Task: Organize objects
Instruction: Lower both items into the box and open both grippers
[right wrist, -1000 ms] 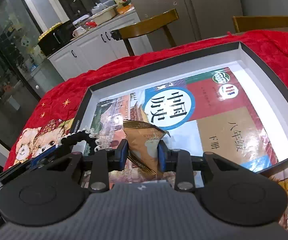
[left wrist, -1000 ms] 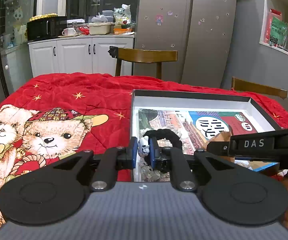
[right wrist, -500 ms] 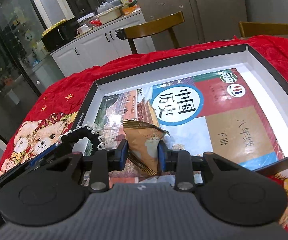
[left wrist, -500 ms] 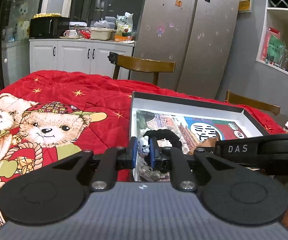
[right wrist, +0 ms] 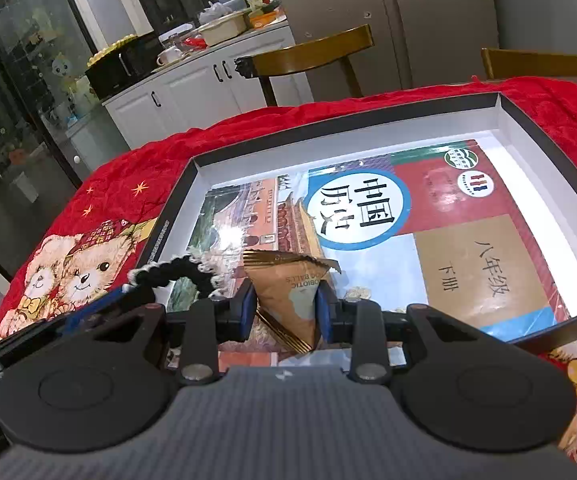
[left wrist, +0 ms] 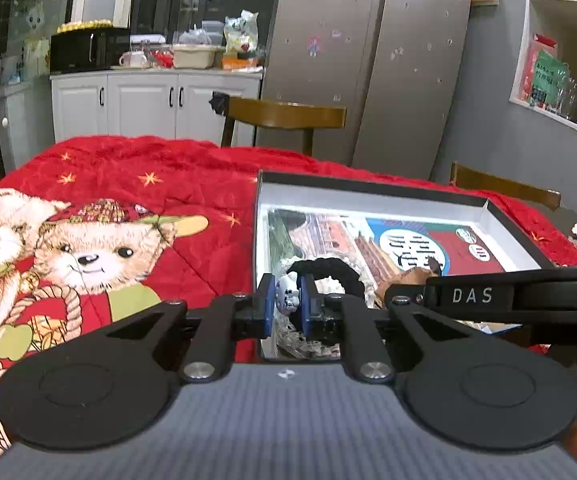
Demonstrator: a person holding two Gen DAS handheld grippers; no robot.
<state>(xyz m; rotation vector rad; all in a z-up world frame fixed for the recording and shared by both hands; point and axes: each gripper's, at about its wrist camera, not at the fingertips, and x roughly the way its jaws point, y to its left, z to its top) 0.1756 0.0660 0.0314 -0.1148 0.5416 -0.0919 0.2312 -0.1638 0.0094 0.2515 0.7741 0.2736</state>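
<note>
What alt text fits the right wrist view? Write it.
The right gripper pinches a brown snack packet above a textbook lying in a shallow black-rimmed box on a red teddy-bear blanket.

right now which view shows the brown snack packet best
The right wrist view. The brown snack packet sits front and centre there, pinched in the right gripper, with its print and crimped top edge readable above the book in the box. The left wrist view shows only a brown corner behind the right gripper's black body.
</note>
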